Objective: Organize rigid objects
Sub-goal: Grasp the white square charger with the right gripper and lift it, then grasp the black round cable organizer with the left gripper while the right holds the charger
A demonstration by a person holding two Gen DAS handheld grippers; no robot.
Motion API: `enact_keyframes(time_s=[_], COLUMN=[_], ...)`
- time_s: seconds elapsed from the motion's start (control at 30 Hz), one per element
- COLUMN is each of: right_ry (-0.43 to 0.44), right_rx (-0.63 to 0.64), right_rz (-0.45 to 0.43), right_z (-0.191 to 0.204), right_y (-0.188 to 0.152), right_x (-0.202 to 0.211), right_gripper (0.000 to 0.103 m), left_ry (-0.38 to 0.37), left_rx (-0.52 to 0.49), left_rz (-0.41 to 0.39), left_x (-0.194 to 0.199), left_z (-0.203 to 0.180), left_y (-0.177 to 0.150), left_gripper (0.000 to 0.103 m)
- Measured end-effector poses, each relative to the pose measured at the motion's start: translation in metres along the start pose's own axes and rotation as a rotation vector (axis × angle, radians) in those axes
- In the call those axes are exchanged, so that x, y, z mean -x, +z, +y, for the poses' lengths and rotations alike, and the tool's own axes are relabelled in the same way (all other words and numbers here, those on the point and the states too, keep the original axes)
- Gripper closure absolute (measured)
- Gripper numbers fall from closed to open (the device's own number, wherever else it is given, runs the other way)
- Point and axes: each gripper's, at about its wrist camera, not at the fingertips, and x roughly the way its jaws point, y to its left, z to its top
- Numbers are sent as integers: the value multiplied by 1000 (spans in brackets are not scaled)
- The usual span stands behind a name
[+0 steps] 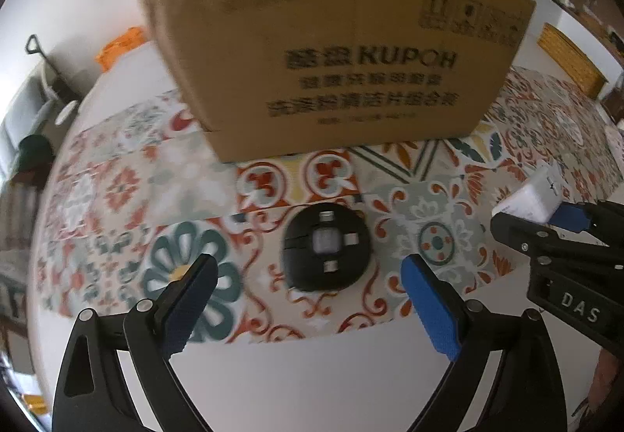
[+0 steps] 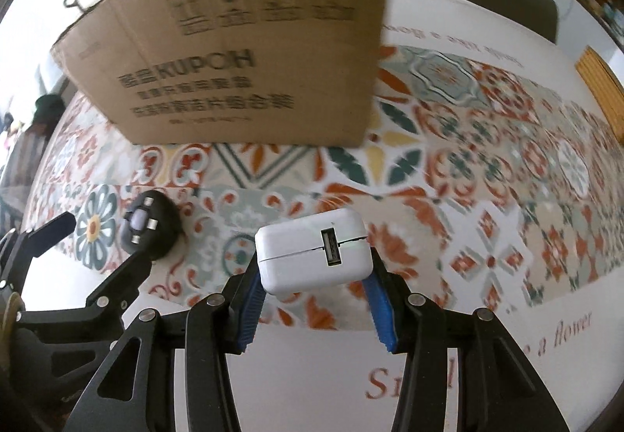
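On the patterned tabletop [image 1: 117, 174], a black round device [image 1: 325, 251] lies between the spread fingers of the left gripper [image 1: 308, 276], untouched. Right gripper [image 2: 314, 276] is clamped on a white USB charger [image 2: 314, 256], raised off the surface. Cardboard box [image 1: 335, 53] stands behind both.

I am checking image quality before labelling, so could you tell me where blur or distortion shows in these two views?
Left wrist view: print on the cardboard box is smeared and the tablecloth soft; fisheye bows the box edges. Right wrist view: the white charger is crisp, the tablecloth at right streaked.
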Motion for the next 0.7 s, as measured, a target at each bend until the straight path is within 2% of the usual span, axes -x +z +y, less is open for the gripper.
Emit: enact_keyframes(time_s=[0.2, 0.37, 0.4, 0.53, 0.7], right_ry=[-27, -27, -27, -29, -27], right_rx=[-43, -53, -54, -52, -48], right_rz=[10, 22, 22, 25, 32], right_z=[-17, -9, -10, -10, -9], right_y=[-8, -1, -5, -4, -4], right_x=[-2, -9, -7, -9, -13], right_gripper=[55, 55, 55, 55, 55], left_ry=[-18, -36, -42, -68, -88], left_rx=[-32, -22, -24, -17, -33], left_rz=[12, 24, 27, 9, -1], left_x=[-21, -33, -34, -37, -37], left_z=[-6, -5, -5, -5, -4], left_y=[4, 7, 7, 13, 11], left_gripper=[14, 31, 32, 48, 48])
